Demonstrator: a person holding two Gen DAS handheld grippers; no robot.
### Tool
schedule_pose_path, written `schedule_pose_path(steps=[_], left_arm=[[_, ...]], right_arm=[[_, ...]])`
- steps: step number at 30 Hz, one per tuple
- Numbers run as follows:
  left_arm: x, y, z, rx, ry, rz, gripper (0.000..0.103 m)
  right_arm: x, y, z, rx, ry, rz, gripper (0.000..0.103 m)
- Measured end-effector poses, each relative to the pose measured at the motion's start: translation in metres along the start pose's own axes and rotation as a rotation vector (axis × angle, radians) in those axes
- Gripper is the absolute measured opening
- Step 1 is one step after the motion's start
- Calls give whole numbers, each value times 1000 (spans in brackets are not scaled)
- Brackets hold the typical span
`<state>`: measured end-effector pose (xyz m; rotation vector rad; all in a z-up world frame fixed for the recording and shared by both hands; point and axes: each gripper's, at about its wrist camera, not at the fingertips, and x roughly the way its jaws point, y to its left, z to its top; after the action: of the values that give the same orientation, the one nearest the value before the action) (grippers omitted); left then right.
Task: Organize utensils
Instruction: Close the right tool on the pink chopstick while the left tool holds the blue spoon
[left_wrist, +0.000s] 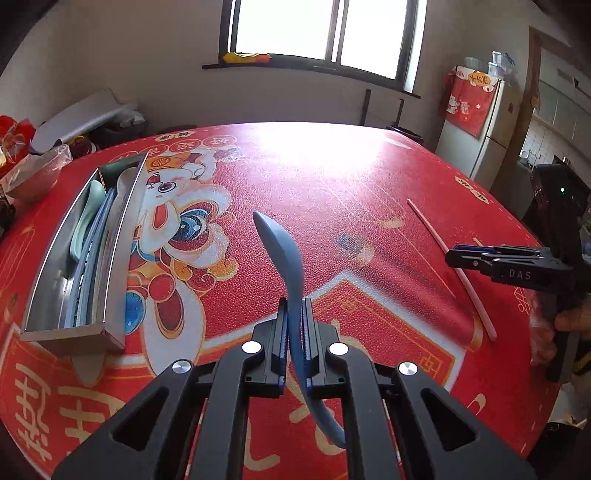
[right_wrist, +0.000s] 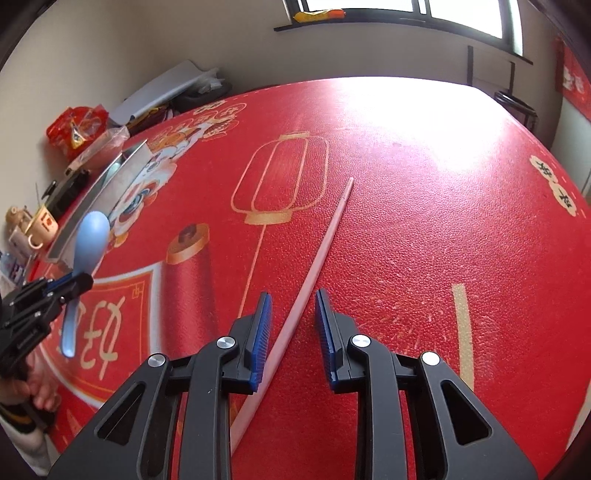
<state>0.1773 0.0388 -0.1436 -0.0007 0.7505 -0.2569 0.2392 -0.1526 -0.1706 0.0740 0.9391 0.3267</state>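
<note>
Red cloth, blue spoon, pale pink chopstick

The tablecloth (right_wrist: 424, 229) is bright red with gold lanterns, gold characters and a cartoon lion dancer in white, red and blue at the left of the left wrist view. The spoon (left_wrist: 284, 254) is slate blue; the chopstick (right_wrist: 314, 273) is pale pink. The tray (left_wrist: 44, 295) at left is silver steel, holding pale green and blue-grey pieces. Both the left gripper (left_wrist: 294, 314) and right gripper (right_wrist: 293, 325) are black with blue ribbed pads.

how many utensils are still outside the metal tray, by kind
Spoon: 1, blue spoon gripped by the left gripper, off the table.
Chopstick: 1, pink chopstick lying on the table between the open right gripper jaws.
Total: 2
</note>
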Motion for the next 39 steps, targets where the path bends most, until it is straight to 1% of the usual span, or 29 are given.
schedule_pose_path(steps=[4,5,7,8,9,12,15,17,20,23,27,30,32,36,39], left_arm=[[-2,8,0,-41,-8,-31,7],[-2,10,0,-53,-10,-32,7],[-5,11,0,-65,-22,-34,7],[-6,12,-1,-68,-27,-36,7],[-7,12,-1,-70,-30,-38,7],[-8,14,-1,-83,-32,-44,7],[-9,20,-1,-106,-37,-52,7],[-10,22,-1,-118,-38,-54,7],[-8,23,-1,-123,-32,-53,7],[-7,24,-1,-125,-27,-52,7],[-7,27,-1,-139,-28,-50,7],[-10,30,-2,-159,-41,-57,7],[-11,32,-3,-176,-48,-97,7],[-20,40,1,-213,-43,-154,7],[-39,54,14,-240,-75,-171,7]], right_arm=[[6,19,3,-95,5,-96,23],[7,23,3,-109,6,-108,23],[9,26,6,-114,10,-110,18],[10,28,7,-113,11,-103,11],[11,29,8,-110,11,-99,7],[13,33,10,-96,5,-94,6],[15,35,12,-56,9,-54,6],[18,36,16,-8,10,8,6],[18,36,19,71,-16,98,6],[21,44,20,99,-38,160,6],[23,54,19,71,-55,172,6],[20,52,17,72,-73,192,6],[17,52,16,65,-87,193,6],[12,56,15,37,-109,206,6],[13,51,15,54,-104,225,6]])
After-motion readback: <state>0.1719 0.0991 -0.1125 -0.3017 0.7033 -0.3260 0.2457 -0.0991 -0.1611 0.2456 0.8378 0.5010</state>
